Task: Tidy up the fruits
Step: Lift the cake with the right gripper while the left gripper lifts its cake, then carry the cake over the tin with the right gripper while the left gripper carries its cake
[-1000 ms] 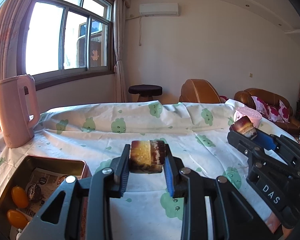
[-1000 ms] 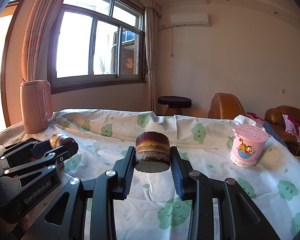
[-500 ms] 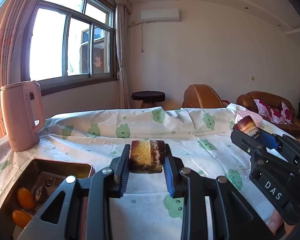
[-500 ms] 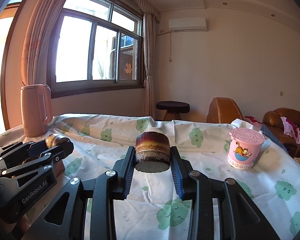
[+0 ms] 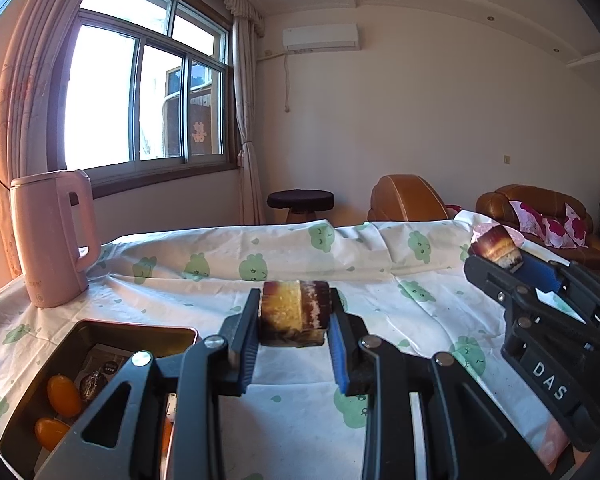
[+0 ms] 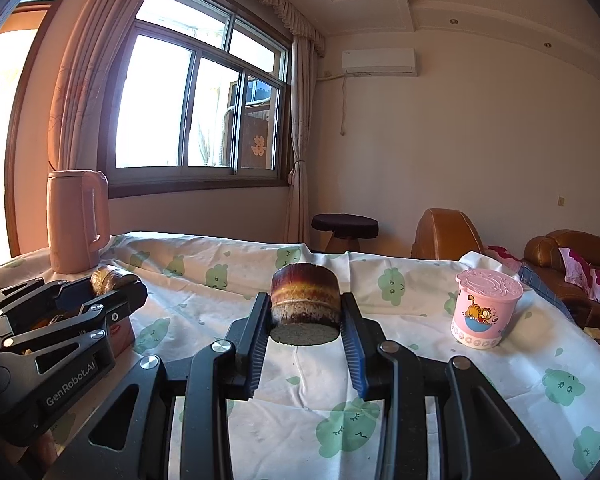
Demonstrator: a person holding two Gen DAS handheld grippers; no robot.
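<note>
Left wrist view, near to far: left gripper (image 5: 294, 344) sits at bottom centre, fingers clenched on a short brown-and-yellow banded chunk (image 5: 293, 313), lying sideways w/ its flat ends against the pads, probably so it can't roll out. At lower left, partly behind the gripper body, is an open metal tin (image 5: 100, 330) holding 2 orange fruits (image 5: 63, 395) plus a dark wrapped bit; judging by that, the tin is the likely sorting spot. At right edge the right gripper (image 5: 504, 262) shows side-on, carrying its own piece.

Right wrist view: right gripper (image 6: 305, 332) at bottom centre grasps a 2nd banded chunk (image 6: 304, 300), upright w/ cut face down, pads on its curved sides. Both pieces hang above the printed tablecloth (image 6: 420, 360), not touching it. Farther back, a pink cartoon cup (image 6: 486, 312) stands at right and a pink kettle (image 6: 76, 220) at upper left, both well apart from the grippers.
</note>
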